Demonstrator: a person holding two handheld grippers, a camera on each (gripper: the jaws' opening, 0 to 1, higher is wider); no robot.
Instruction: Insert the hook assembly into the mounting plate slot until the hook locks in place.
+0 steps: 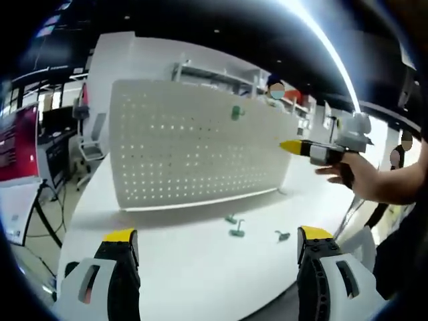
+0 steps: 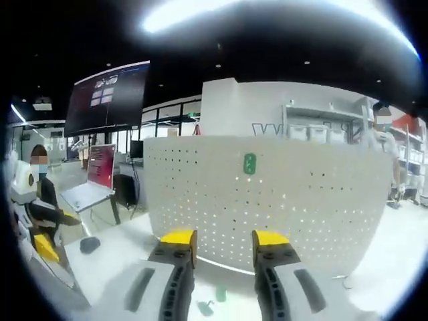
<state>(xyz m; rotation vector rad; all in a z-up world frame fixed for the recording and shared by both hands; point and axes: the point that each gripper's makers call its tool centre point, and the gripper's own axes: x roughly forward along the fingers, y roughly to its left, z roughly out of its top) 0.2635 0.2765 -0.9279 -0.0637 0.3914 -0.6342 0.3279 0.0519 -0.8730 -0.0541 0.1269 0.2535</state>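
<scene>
Left gripper [image 1: 215, 257], jaws wide apart and empty, hovers over the white table [image 1: 180, 267]; right gripper [image 2: 223, 257], jaws narrowly apart and empty, faces the upright pegboard [image 2: 267, 200]. Left to right: one green hook [image 1: 237, 112] already sits on the board; three loose hooks [image 1: 237, 231] lie on the table near its foot. These small pieces look light, rigid and slippery, best pinched across the green base. Their prongs are too small to resolve, and the lower edge cuts off the hooks in the right gripper view.
</scene>
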